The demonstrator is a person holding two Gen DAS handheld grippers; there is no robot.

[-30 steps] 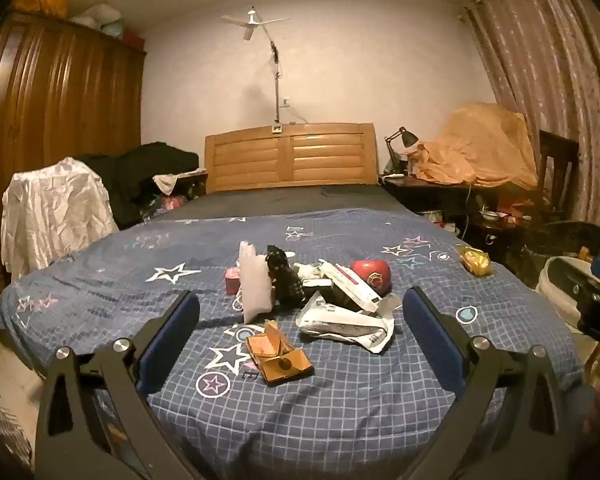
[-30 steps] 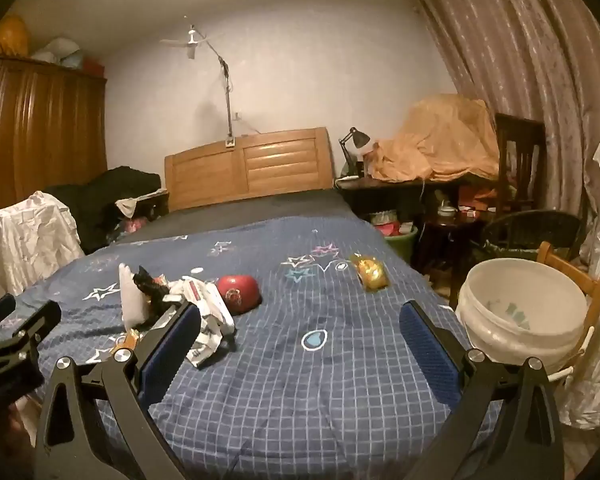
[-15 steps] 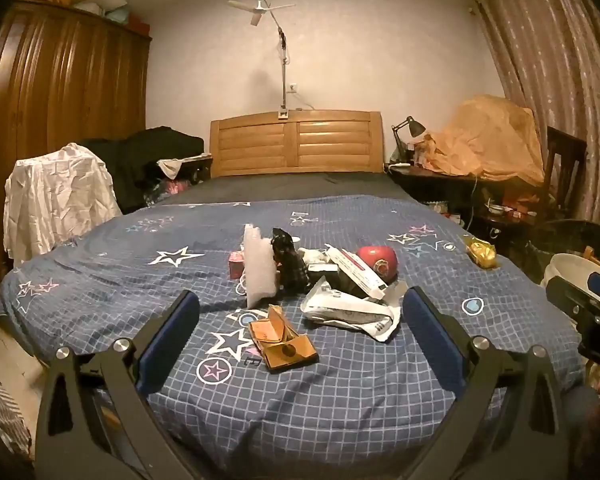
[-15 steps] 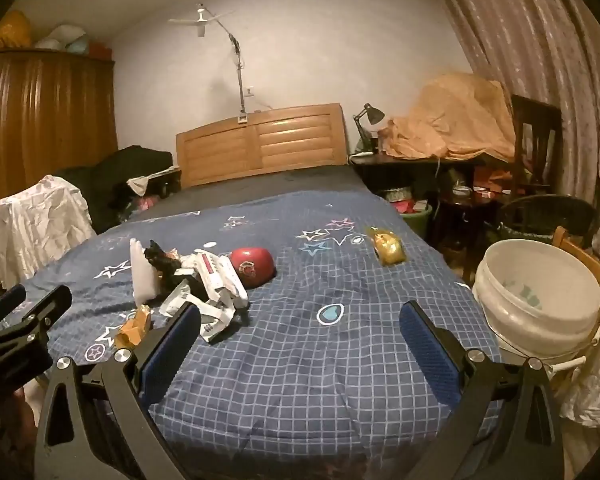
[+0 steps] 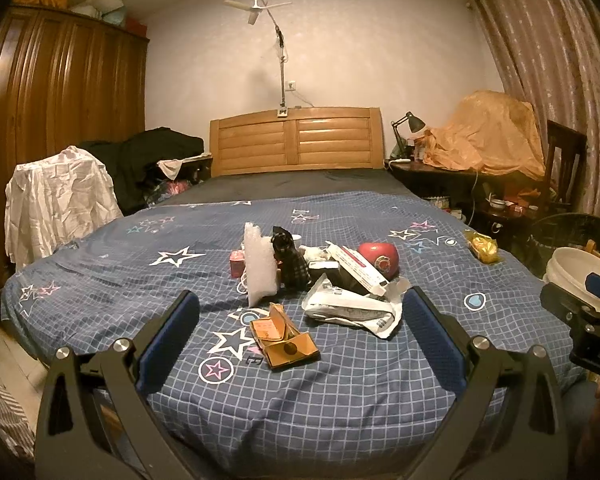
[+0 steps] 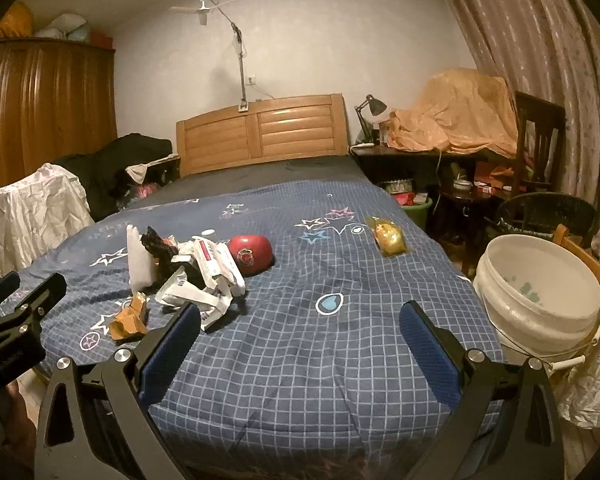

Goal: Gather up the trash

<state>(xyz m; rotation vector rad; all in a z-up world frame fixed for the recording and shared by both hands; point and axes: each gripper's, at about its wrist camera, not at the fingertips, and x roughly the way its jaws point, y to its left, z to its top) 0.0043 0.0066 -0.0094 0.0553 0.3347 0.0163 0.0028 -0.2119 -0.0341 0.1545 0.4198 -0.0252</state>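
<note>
Both tongs gape wide and carry nothing: the left tongs [image 5: 300, 328] hang over the near edge of the bed [image 5: 340, 408], the right tongs [image 6: 300, 332] likewise. Since a second ago both have drawn nearer the bed, so I judge the first pick is close. Just beyond the left tongs lie a crushed brown carton [image 5: 283, 337], a crinkled white wrapper [image 5: 350, 309] and a stiff bubble-wrap pouch [image 5: 260, 269]; a smooth white bucket [image 6: 540, 300] waits at right.

I see a blue blanket [image 5: 340, 380] with white squares and stars, a red ball [image 6: 250, 254], a brown box [image 5: 284, 338], a yellow wrapper [image 6: 388, 236], a white bucket [image 6: 540, 300].
</note>
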